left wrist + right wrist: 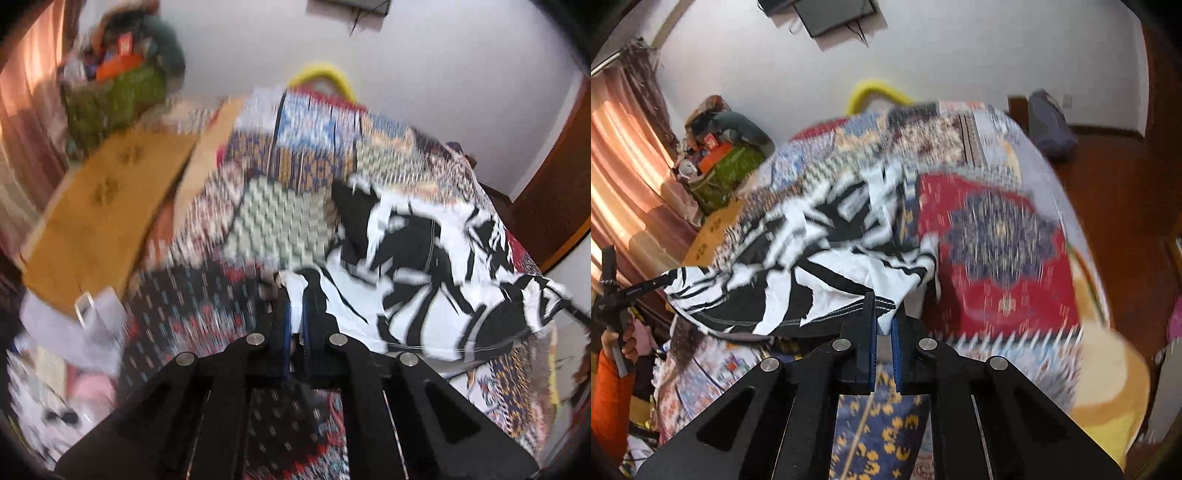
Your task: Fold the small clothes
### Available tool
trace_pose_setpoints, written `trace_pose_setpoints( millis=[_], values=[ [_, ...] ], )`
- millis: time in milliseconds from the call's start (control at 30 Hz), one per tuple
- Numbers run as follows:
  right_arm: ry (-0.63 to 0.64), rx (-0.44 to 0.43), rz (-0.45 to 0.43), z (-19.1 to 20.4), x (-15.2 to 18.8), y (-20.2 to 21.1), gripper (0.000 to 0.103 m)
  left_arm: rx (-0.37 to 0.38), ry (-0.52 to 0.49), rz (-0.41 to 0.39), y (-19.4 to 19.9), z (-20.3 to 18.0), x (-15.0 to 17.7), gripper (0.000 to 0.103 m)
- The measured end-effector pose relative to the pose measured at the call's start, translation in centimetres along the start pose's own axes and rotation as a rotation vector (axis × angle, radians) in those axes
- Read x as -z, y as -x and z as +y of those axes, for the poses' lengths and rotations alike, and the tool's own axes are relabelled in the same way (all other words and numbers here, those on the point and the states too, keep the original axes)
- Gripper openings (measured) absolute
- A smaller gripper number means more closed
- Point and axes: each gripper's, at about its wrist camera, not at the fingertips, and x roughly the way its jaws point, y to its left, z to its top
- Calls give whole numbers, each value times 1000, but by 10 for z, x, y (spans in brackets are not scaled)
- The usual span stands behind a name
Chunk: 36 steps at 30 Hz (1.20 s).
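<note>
Black-and-white patterned garment [436, 273] held stretched between both tools, hanging just above the patchwork bedspread [288, 221], its far part draped onto that bedspread. Near hem pinched at one corner by left gripper [296, 302], blue-lined fingers pressed together on the white cloth with a fold caught between them. Opposite corner of the garment [820, 266] pinched likewise by right gripper [882, 314], fingers nearly shut on a stitched hem edge. Hem drawn taut between the two grips, judged as a spreading hold meant to flatten the piece before it is laid on the bedspread and folded. In the right wrist view, the other handheld tool seen at the garment's far corner, with the person's hand [618, 338] and an orange sleeve beneath it. Both views smeared by motion; print detail and garment type not determinable. Beyond the garment: red medallion panel [997, 240] of the bedspread to its right, tan paw-print mat [99, 218] to its left, green basket [110, 99] heaped with items farther left, yellow curved handle [325, 75] past the bedspread's far edge, pink curtain [624, 177] at the room's side. Fold judged not yet begun.
</note>
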Motion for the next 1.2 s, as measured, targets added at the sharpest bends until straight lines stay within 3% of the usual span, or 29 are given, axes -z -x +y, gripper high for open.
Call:
trace_pose_setpoints(
  millis=[167,367,667,833,900,967,1033,1200],
  values=[
    [37,25,-59,10,-40,0,5,-52,-17,-66,-1,-11,-39,5],
    [44,49,-67,6,-77,-20,5,-97,2,-94,-20,-20,-82,5],
    [-4,119,-33,-26,-117,-69,3,-159,62,-36,-92,-13,-122,5],
    [3,73,-23,-33,-114,-84,3,-157,63,35,-137,-8,-122,5],
    [26,67,0,-29,-109,-90,7,-152,48,61,-154,-10,-116,5],
    [52,73,28,-26,-103,-99,33,-150,43,82,-166,-10,-110,5],
    [83,82,52,-24,-96,-109,47,-142,48,99,-173,-10,-105,5],
    [104,100,54,-24,-94,-130,47,-126,36,121,-182,-10,-101,5]
  ],
)
